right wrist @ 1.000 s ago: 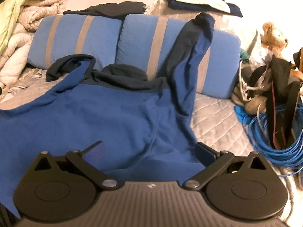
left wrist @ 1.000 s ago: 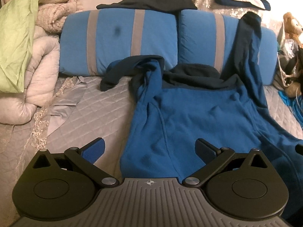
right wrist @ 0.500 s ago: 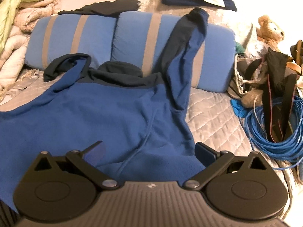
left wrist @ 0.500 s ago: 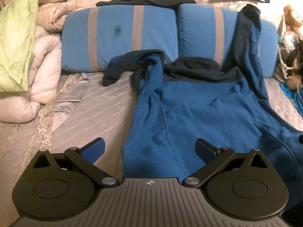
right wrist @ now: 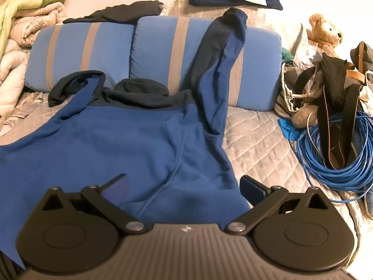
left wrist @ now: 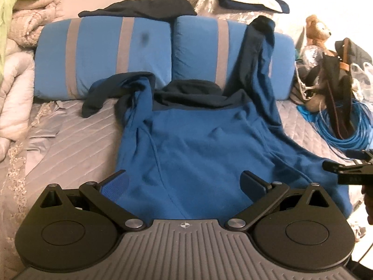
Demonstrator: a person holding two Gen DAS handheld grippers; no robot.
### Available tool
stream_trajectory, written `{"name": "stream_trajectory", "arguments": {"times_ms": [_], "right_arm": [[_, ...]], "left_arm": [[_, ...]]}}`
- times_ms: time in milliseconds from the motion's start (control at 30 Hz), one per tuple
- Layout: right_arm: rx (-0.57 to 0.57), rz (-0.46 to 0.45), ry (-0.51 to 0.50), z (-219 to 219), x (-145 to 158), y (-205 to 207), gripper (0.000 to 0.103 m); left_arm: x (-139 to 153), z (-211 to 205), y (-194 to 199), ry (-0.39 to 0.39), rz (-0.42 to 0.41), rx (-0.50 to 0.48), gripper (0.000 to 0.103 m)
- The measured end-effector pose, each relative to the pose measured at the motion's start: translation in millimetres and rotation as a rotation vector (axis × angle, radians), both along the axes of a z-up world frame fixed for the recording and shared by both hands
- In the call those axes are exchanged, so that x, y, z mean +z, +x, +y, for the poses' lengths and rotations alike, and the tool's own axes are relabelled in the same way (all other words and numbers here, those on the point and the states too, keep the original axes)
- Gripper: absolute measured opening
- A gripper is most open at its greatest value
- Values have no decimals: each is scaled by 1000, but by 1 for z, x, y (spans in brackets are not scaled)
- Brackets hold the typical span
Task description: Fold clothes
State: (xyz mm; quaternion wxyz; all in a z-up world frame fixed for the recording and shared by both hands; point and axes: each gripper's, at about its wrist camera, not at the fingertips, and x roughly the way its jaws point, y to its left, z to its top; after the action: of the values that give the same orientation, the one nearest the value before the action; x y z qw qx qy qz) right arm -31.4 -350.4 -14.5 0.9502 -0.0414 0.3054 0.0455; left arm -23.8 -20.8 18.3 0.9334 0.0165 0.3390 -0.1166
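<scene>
Blue hoodie [left wrist: 205, 144] is lying spread on the quilted bed [left wrist: 70, 144], one sleeve [right wrist: 219, 53] resting against a striped pillow [right wrist: 254, 70]. Left hand-held gripper [left wrist: 184, 184] and right hand-held gripper [right wrist: 184, 186] are both hovering wide apart, gripping nothing.

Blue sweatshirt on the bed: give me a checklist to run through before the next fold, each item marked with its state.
1. Left tongs open and empty: ok.
2. Right tongs open and empty: ok.
3. Blue sweatshirt lying flat on the bed: not ok, wrinkled, its left edge bunched.
4. Right sleeve flat: not ok, draped up over the pillow.
5. Left sleeve flat: not ok, curled near the collar.
6. Blue cable coil apart from the garment: ok.
</scene>
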Motion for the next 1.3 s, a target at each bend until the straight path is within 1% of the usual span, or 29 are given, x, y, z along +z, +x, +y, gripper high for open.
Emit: {"name": "stream_trajectory", "arguments": {"times_ms": [67, 233, 333, 400, 467, 533, 567, 667, 733, 800, 867, 900, 933, 1033, 1100, 1167, 1200, 1233, 1267, 1300], "right_arm": [[-7, 4, 3, -6, -2, 1, 103], [-21, -15, 19, -29, -4, -1, 103], [-30, -23, 23, -42, -6, -2, 103], [-14, -17, 53, -51, -8, -2, 103], [23, -5, 107, -61, -11, -4, 103], [43, 4, 129, -68, -12, -5, 103], [53, 8, 137, -71, -12, -6, 103], [62, 15, 158, -85, -14, -6, 103], [61, 31, 214, -97, -16, -4, 103], [57, 47, 277, -109, -18, -1, 103], [49, 60, 334, -121, -22, 1, 103], [47, 66, 358, -126, -23, 2, 103], [45, 71, 377, -131, -25, 3, 103], [40, 78, 434, -145, -29, 3, 103], [44, 82, 459, -151, -33, 3, 103], [47, 87, 485, -158, -36, 3, 103], [49, 95, 499, -161, -39, 4, 103], [52, 108, 514, -163, -43, 5, 103], [54, 121, 528, -166, -48, 7, 103], [59, 134, 545, -168, -52, 8, 103]], "left_arm": [[-2, 11, -1, -14, -1, 0, 103], [-7, 49, -1, -19, 15, 76, 103], [-7, 75, -2, -69, 41, 99, 103], [-9, 94, -1, -126, 86, 100, 103], [-14, 115, -1, -213, 128, 100, 103], [-20, 133, -1, -312, 175, 112, 103], [-23, 138, -1, -350, 199, 111, 103], [-34, 146, 0, -425, 250, 89, 103], [-42, 149, 1, -478, 281, 64, 103], [-54, 152, 3, -554, 317, 42, 101], [-65, 153, 6, -624, 347, 31, 87], [-70, 153, 8, -656, 362, 26, 84], [-74, 153, 9, -676, 370, 24, 76], [-77, 154, 8, -686, 361, 34, 71], [-76, 156, 7, -690, 352, 41, 65], [-76, 159, 5, -695, 339, 46, 51], [-75, 160, 4, -709, 338, 42, 45], [-75, 159, 3, -739, 345, 27, 31], [-75, 159, 2, -769, 351, 12, 28], [-76, 157, 2, -785, 355, 0, 28]]}}
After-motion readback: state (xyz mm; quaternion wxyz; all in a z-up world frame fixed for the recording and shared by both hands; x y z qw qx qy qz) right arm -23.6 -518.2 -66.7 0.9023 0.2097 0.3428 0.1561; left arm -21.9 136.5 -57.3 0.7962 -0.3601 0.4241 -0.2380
